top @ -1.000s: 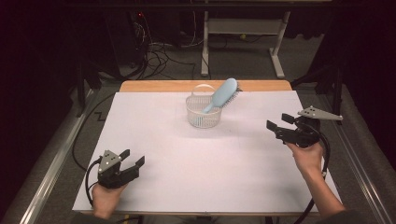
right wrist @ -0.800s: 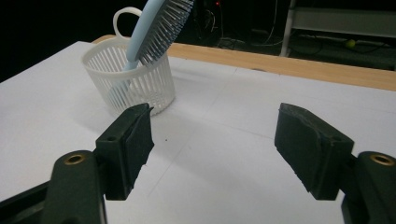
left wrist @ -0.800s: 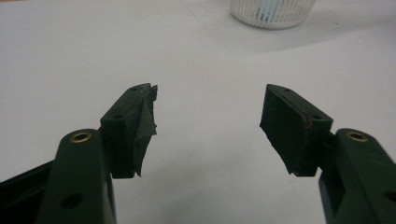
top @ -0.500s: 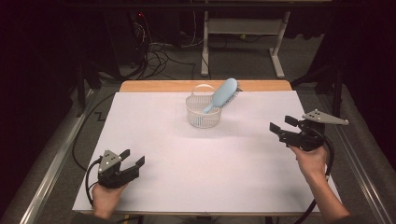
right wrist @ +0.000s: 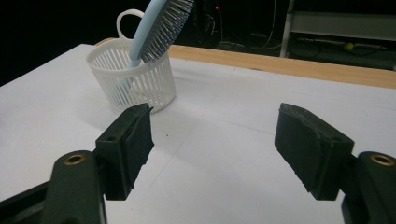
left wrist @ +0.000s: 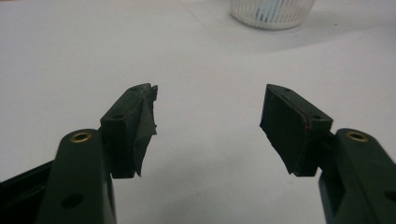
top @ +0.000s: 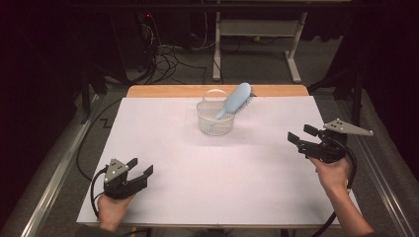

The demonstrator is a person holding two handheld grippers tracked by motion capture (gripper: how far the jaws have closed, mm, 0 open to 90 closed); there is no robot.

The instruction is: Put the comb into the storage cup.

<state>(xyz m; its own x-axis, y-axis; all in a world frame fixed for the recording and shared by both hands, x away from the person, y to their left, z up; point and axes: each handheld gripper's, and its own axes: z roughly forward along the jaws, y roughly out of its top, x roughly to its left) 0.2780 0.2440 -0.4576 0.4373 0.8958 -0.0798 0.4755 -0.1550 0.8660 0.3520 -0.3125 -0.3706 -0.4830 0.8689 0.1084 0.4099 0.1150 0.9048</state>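
A white slatted basket (top: 215, 117) stands at the far middle of the white table (top: 217, 173), with a light blue hairbrush (top: 236, 98) leaning handle-down in it, head out to the right. In the right gripper view the basket (right wrist: 135, 79) and the brush (right wrist: 156, 28) sit ahead to the left. My left gripper (top: 140, 168) is open near the front left corner, nothing between its jaws (left wrist: 208, 121). Out by the right edge my right gripper (top: 301, 134) is open and empty too (right wrist: 215, 140), well apart from the basket.
A bare wooden strip (top: 168, 91) runs along the table's far edge. Beyond it, on the dark floor, are cables (top: 168, 54) and a white metal stand (top: 257, 44). Metal rails (top: 54, 173) run along both sides of the table.
My right gripper has drawn back toward the front and slightly right, away from the basket. The left gripper, basket and brush have stayed put.
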